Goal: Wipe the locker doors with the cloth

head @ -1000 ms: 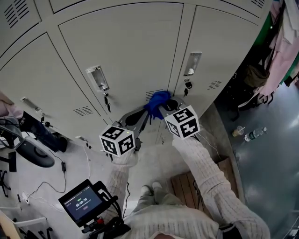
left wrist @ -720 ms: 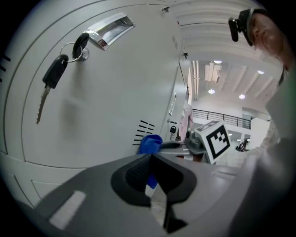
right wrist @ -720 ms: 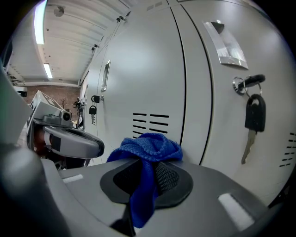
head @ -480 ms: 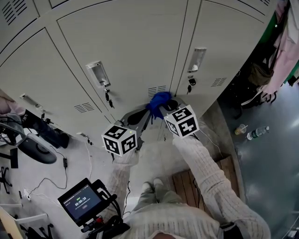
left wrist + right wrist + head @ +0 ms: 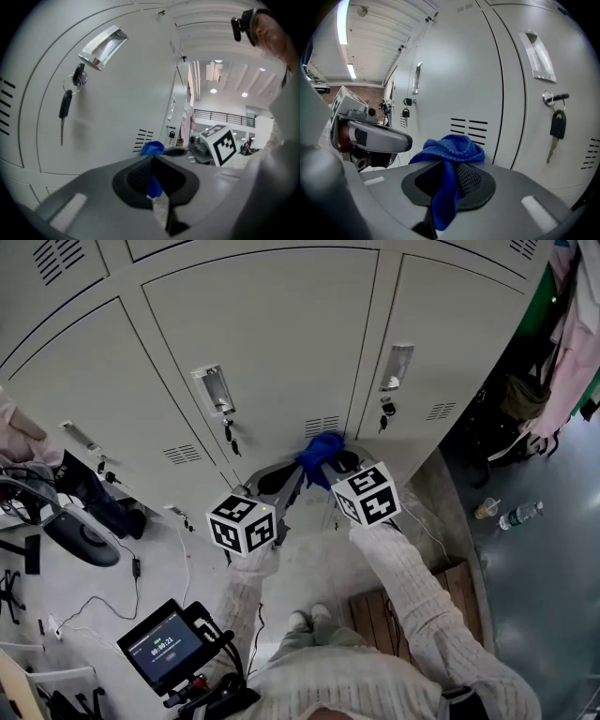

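A blue cloth (image 5: 321, 451) is bunched against the middle grey locker door (image 5: 272, 343), just under its vent slots (image 5: 322, 425). My right gripper (image 5: 328, 457) is shut on the cloth; in the right gripper view the cloth (image 5: 452, 150) bulges over the tips of this gripper (image 5: 449, 161) and a tail hangs down between the jaws. My left gripper (image 5: 298, 472) sits close beside it on the left, with its jaws shut. In the left gripper view the cloth (image 5: 152, 148) lies just past my left gripper (image 5: 153, 159), and a strip of blue shows behind them.
The middle door has a recessed handle (image 5: 214, 388) with a key (image 5: 231, 439) hanging below. The right door has its own handle (image 5: 397, 367) and key (image 5: 384, 413). On the floor are a monitor (image 5: 167, 647), a wooden board (image 5: 375, 606), a bottle (image 5: 517, 514) and a cup (image 5: 486, 508). Clothes (image 5: 572, 324) hang at right.
The head camera has shifted a little, so the lockers sit slightly further right in view. Both grippers and the cloth stay at the same spot under the vent slots.
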A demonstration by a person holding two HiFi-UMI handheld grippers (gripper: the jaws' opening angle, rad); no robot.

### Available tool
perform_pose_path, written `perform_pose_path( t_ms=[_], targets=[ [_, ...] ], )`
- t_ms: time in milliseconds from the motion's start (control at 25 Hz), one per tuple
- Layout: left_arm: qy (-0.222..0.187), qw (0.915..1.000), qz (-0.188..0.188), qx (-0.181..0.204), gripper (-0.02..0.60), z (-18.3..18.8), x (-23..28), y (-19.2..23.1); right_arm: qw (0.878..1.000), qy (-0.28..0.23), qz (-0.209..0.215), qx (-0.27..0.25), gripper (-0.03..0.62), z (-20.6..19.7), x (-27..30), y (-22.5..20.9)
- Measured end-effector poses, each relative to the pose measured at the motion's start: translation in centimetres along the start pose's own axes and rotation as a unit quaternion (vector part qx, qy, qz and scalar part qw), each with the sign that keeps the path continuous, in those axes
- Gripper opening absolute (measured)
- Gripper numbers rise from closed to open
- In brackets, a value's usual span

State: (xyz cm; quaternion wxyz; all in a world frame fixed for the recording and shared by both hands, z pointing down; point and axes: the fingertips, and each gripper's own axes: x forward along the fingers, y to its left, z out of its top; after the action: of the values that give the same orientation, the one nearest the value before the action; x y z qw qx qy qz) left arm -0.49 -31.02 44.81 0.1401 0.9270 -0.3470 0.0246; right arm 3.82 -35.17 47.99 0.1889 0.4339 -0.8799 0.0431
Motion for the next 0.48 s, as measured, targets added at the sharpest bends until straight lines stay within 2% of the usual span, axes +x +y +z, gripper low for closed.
perform_pose_path(
  t_ms=[200,400,480],
  targets=[
    [-0.013,0.9999,0.007,0.008,0.006,1.1,-2.5,-1.2,0.999,-0.05,0.012,-0.006,0.058,2.9,-2.8,2.0],
    [-0.037,0.9987,0.003,0.034,0.006,2.8,-5.1,-3.9,0.994,-0.083,0.021,-0.069,0.06,5.8,-5.9,5.4],
    [-0.043,0.998,-0.002,0.046,0.006,3.2,-6.3,-5.0,0.992,-0.101,0.027,-0.074,0.06,6.6,-7.3,6.8]
  ],
)
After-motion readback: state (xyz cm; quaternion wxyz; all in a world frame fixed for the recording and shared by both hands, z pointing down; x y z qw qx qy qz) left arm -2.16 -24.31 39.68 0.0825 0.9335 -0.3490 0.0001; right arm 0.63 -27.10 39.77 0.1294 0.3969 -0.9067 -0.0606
